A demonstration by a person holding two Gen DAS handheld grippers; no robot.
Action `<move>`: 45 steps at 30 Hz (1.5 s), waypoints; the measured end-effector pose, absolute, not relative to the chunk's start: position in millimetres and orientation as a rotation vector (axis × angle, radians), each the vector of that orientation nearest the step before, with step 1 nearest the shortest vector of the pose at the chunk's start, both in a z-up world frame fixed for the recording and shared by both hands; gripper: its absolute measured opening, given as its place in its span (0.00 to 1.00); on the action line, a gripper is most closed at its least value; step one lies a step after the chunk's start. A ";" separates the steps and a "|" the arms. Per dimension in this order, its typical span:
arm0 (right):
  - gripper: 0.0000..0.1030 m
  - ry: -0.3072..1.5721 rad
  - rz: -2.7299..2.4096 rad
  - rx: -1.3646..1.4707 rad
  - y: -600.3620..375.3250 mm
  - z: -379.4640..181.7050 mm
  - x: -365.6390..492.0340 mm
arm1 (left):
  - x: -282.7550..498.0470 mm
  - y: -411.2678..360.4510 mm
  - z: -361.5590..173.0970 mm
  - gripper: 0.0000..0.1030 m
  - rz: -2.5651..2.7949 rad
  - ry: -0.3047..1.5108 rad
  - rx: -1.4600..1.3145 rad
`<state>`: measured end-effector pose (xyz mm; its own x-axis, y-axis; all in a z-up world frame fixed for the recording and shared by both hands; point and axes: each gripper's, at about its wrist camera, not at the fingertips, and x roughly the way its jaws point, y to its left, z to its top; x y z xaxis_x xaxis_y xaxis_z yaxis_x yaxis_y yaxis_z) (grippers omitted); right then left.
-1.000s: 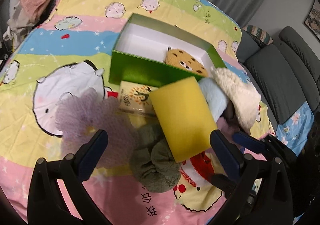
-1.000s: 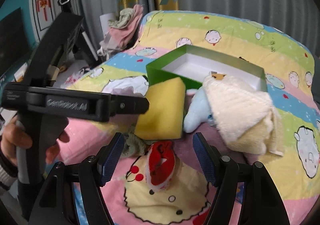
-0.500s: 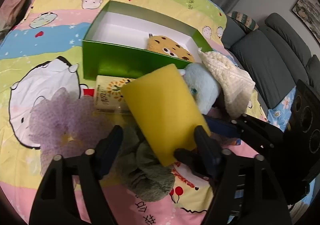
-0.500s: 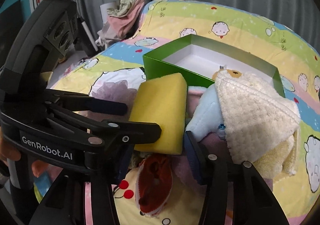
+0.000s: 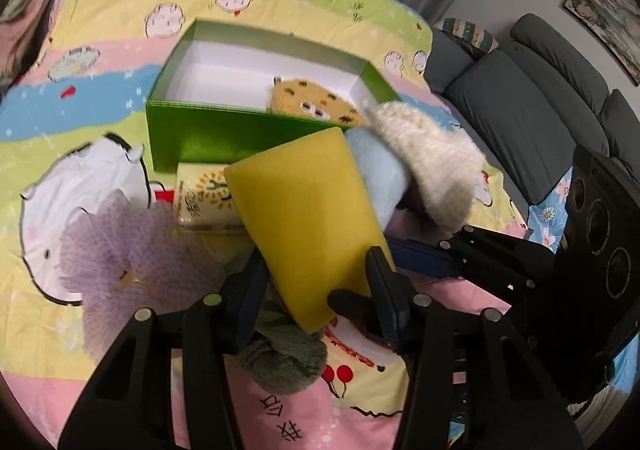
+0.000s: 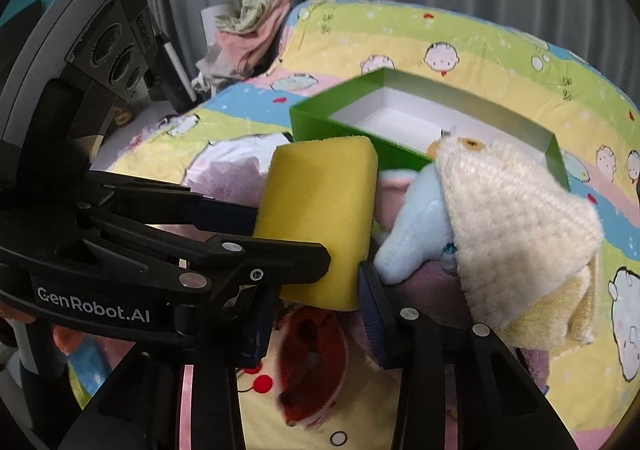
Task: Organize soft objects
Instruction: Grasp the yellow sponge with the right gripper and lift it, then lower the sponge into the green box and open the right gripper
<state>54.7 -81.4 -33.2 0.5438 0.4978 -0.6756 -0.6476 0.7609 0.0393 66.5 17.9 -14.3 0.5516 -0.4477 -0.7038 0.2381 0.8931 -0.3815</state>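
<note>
Cartoon-printed bedding point(image 5: 72, 121) in pastel stripes lay under everything you worked on, with grey curtains and a dark sofa point(image 5: 532, 113) behind. Your left gripper point(image 5: 316, 288) had its two fingers pressed against the sides of the yellow sponge point(image 5: 304, 209), narrowed to the sponge's width and gripping its near end; the sponge sat tilted, its far end propped toward the green box point(image 5: 240, 129). Your right gripper point(image 6: 316, 308) was at the same sponge point(image 6: 320, 217) from the other side, jaws partly apart with the sponge's lower edge at their tips; whether it actually pinched anything, you could not tell from these views.

Outward from the sponge, a grey-green knitted bundle point(image 5: 284, 354) lay under the left fingers, a lilac mesh puff point(image 5: 132, 234) to its left, and a tissue pack point(image 5: 204, 197) just in front of the box wall. On the right, a pale blue plush point(image 5: 380, 169) touched the sponge, with a cream fleece cloth point(image 5: 432, 165) draped over it. A red item point(image 6: 312, 366) lay below the right gripper.

As for progress, you were early: only the spotted tan plush point(image 5: 312, 101) sat inside the box, and all the rest remained outside on the bedding.
</note>
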 end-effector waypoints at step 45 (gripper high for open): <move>0.40 0.682 0.593 -0.048 -78.8 38.2 204.7 | 209.1 13.5 60.5 0.57 -0.270 0.782 -0.174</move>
<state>204.7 -78.8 38.2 0.6190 0.4998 -0.6059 -0.5304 0.8349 0.1468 209.1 13.5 60.5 0.6773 -0.3034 -0.6703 0.1749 0.9513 -0.2538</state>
